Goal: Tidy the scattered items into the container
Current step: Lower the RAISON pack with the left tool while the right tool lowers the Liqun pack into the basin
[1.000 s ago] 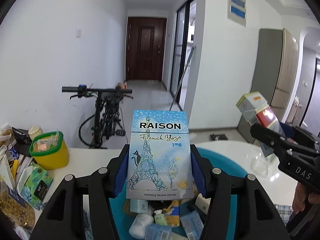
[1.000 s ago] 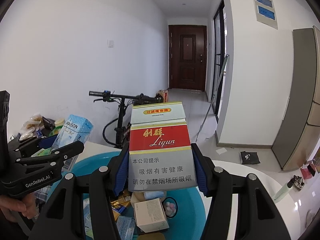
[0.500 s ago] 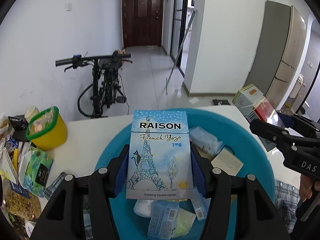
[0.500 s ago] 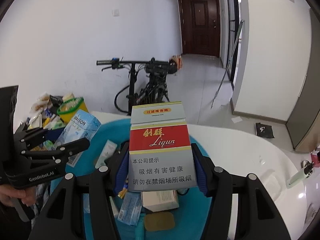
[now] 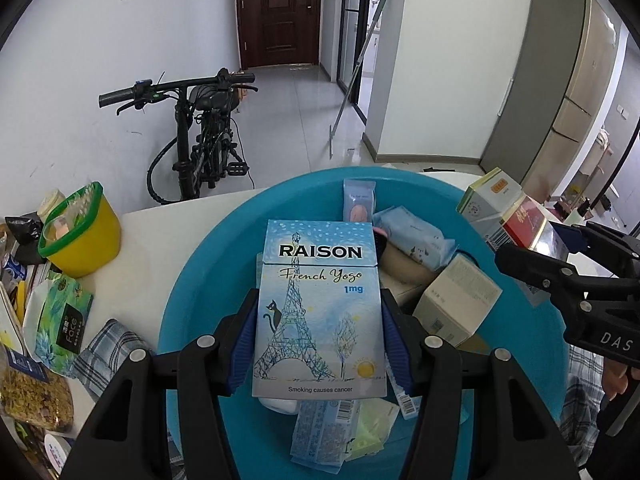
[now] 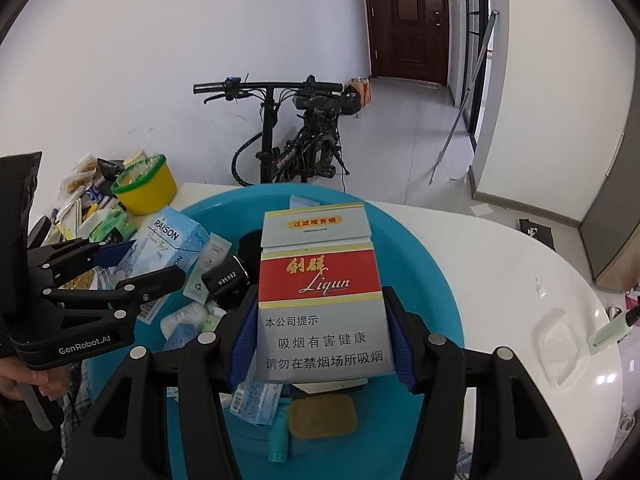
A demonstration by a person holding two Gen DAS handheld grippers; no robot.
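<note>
My left gripper (image 5: 318, 340) is shut on a light blue Raison cigarette box (image 5: 318, 304) and holds it above the blue basin (image 5: 192, 280). My right gripper (image 6: 320, 336) is shut on a red and grey Liqun cigarette box (image 6: 320, 292), also above the basin (image 6: 432, 280). The basin holds several small boxes and packets. The Liqun box shows at the right in the left wrist view (image 5: 504, 212), and the Raison box shows at the left in the right wrist view (image 6: 168, 248).
A yellow tub with a green rim (image 5: 80, 232) and snack packets (image 5: 60, 320) lie on the white table left of the basin. A checked cloth (image 5: 108, 344) lies by the basin. A bicycle (image 5: 200, 136) leans on the wall behind. A green marker (image 6: 612, 328) lies at the right.
Both grippers have tilted down and lowered toward the basin, each still holding its box. The basin's contents now fill more of both views.
</note>
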